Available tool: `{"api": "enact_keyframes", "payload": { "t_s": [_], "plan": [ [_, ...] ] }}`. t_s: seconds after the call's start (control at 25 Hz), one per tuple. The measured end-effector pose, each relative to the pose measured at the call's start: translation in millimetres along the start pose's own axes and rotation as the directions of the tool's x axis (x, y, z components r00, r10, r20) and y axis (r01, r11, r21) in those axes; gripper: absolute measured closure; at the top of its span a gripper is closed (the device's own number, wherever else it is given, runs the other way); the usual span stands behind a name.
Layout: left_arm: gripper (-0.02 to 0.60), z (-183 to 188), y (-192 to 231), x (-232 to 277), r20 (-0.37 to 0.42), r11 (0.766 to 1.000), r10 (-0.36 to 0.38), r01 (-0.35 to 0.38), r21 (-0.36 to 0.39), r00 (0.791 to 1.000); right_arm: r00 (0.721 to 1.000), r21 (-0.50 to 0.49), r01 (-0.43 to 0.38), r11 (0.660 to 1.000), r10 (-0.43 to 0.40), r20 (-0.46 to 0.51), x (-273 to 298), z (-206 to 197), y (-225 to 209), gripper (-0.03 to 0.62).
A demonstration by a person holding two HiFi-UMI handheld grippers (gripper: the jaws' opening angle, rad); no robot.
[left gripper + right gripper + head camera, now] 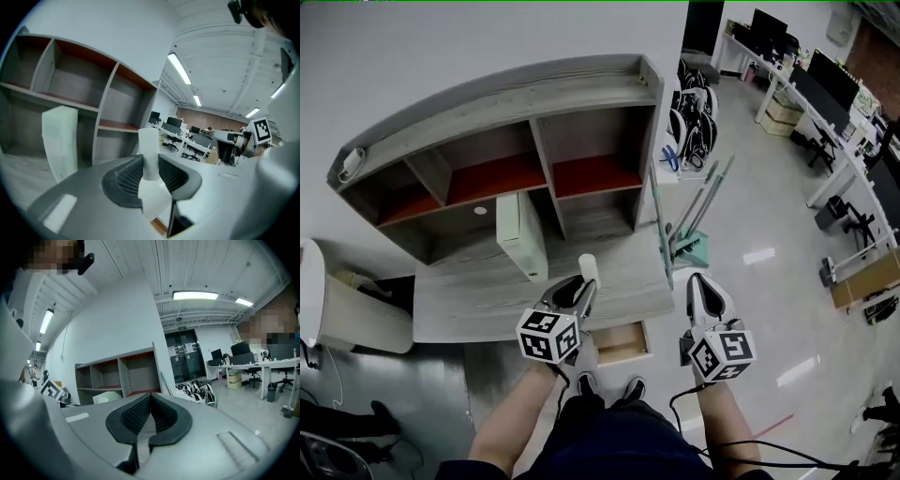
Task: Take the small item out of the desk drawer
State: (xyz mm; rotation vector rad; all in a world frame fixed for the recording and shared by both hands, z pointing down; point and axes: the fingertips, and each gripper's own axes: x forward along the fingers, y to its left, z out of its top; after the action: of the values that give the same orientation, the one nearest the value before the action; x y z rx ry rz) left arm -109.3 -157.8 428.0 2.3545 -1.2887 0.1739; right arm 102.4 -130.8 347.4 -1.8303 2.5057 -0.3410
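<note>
The small white item [150, 152] is out of the drawer. It's pinched between the jaws of your left tool [579, 289], just below the middle of the head view, and pokes up past the tips over the front edge of the table [478, 300]. It looks like a light little tube or roll with smooth sides, so I'd guess it weighs next to nothing but could slip, or squash if you clamp hard. You've got it low on its body with the top sticking out, which seems fair, though a hold nearer its middle would probably wobble less. The drawer [622, 342] hangs open at lower centre, just under that tool. Your left forearm reaches up from the bottom of the frame, with the tool tilted toward the shelf unit [516, 131]. Your right tool [706, 292] sits lower right, beyond the table's right edge, jaws pressed together on nothing.
</note>
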Motion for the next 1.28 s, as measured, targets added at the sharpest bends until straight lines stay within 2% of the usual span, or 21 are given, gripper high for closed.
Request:
{"api": "enact_keyframes", "payload": {
  "t_s": [0.24, 0.48, 0.8, 1.28],
  "plan": [
    [0.474, 52, -15, -8, 0.099, 0.997, -0.02, 0.013, 0.075, 0.995, 0.996, 0.008, -0.018, 1.0, 0.017, 0.082, 9, 35, 10, 0.588],
    [0.475, 91, -27, -21, 0.184, 0.987, -0.026, -0.003, 0.158, 0.983, 0.993, -0.049, -0.05, 0.998, 0.055, 0.103, 14, 57, 22, 0.588],
    [0.474, 123, -26, -41, 0.275, 0.943, 0.015, -0.105, 0.316, 0.961, 0.989, -0.056, -0.05, 0.997, 0.057, 0.136, 17, 75, 17, 0.588],
    [0.474, 134, -2, -57, 0.335, 0.91, 0.103, -0.225, 0.348, 0.937, 0.989, -0.064, -0.045, 0.997, 0.053, 0.135, 20, 76, 16, 0.588]
  ]
}}
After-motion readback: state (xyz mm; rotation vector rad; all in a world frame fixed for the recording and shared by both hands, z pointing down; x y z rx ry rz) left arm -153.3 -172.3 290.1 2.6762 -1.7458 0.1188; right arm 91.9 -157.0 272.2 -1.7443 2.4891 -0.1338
